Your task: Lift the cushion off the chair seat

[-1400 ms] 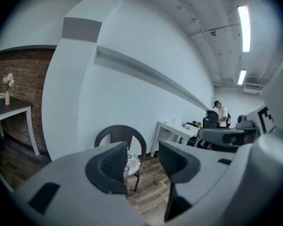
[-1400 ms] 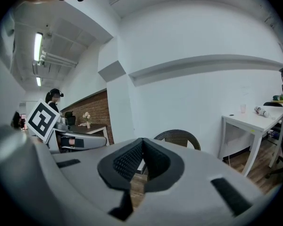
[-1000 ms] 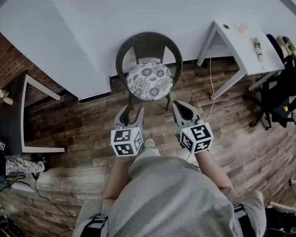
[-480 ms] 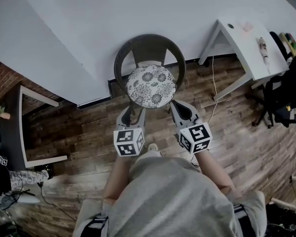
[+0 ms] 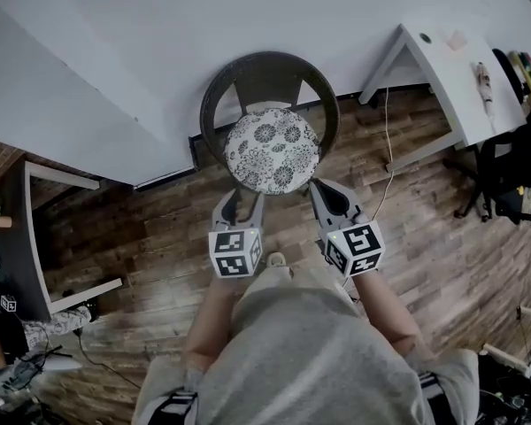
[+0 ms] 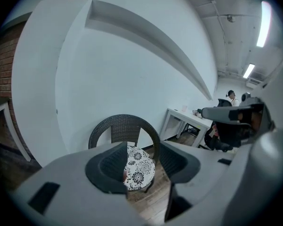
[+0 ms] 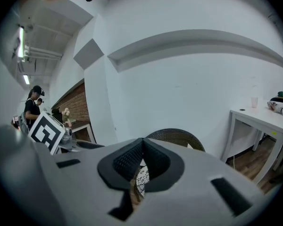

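Note:
A round cushion [image 5: 272, 150] with a black and white flower print lies on the seat of a dark wicker chair [image 5: 267, 76] that stands against the white wall. My left gripper [image 5: 239, 200] is open, its tips just short of the cushion's near left edge. In the left gripper view the cushion [image 6: 140, 166] shows in the gap of that gripper [image 6: 142, 147]. My right gripper [image 5: 326, 191] hovers by the cushion's near right edge. In the right gripper view its pads meet at the tip [image 7: 142, 142], and a sliver of cushion [image 7: 141, 178] shows below. Neither gripper touches the cushion.
A white desk [image 5: 442, 60] stands to the right of the chair, with a cable hanging beside its leg. A black office chair [image 5: 513, 175] is at the far right. A dark table [image 5: 18, 237] stands at the left. The floor is wood planks. People stand far off [image 7: 34, 102].
The person has stepped closer to the chair. Both grippers have moved forward and now sit right at the cushion's near edge. The cushion has not moved.

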Tool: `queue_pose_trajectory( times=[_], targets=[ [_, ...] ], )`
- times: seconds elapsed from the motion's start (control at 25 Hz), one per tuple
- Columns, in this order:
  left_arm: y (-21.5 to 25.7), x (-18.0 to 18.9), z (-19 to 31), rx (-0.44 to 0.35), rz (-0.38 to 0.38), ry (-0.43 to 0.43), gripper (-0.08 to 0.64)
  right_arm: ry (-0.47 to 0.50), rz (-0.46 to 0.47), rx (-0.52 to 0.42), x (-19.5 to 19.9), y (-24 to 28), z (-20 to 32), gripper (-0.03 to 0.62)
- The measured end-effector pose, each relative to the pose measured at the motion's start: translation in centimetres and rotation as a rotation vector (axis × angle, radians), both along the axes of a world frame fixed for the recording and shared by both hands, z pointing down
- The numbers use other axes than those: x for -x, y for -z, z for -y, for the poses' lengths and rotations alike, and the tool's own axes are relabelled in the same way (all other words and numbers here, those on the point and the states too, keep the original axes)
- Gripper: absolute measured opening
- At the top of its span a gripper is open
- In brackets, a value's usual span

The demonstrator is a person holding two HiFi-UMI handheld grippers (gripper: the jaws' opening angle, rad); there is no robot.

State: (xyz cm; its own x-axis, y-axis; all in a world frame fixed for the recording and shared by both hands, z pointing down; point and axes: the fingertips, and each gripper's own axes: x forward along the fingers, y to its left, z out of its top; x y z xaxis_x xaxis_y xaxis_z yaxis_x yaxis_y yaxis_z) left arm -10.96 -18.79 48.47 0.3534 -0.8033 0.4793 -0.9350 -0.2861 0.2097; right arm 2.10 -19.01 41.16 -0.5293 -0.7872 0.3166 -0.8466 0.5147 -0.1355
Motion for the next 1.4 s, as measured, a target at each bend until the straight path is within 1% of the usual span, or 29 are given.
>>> queue_pose_trajectory(
  times=[0.32,0.48,0.64,0.76,1.0,1.12,1.4],
  targets=[
    [-5.0,0.2,2.6,0.062,0.007,0.040,0.202,0.016,0.009,0.047,-0.3,-2.4,2.5,-0.003],
    [-8.5,0.2,3.5,0.115,0.014,0.065,0.206,0.049,0.000,0.070,-0.2,-4.5,4.3,-0.003],
    [-12.1,-0.1,4.5,0.170,0.029,0.072,0.207,0.086,-0.021,0.100,-0.2,-6.9,6.3,-0.003],
    [-15.1,-0.7,5.6,0.203,0.051,0.057,0.207,0.099,-0.020,0.128,-0.4,-9.0,8.0,-0.003],
    [-22.4,-1.2,6.3,0.298,0.100,0.023,0.207,0.106,-0.023,0.183,-0.3,-13.3,10.1,-0.003],
    [-25.8,-1.3,6.6,0.336,0.132,0.014,0.207,0.115,-0.021,0.210,-0.3,-15.3,10.7,-0.003],
    [-32.9,-2.1,7.1,0.409,0.172,-0.004,0.210,0.141,-0.035,0.271,-0.9,-20.0,11.1,-0.003]
  ],
)
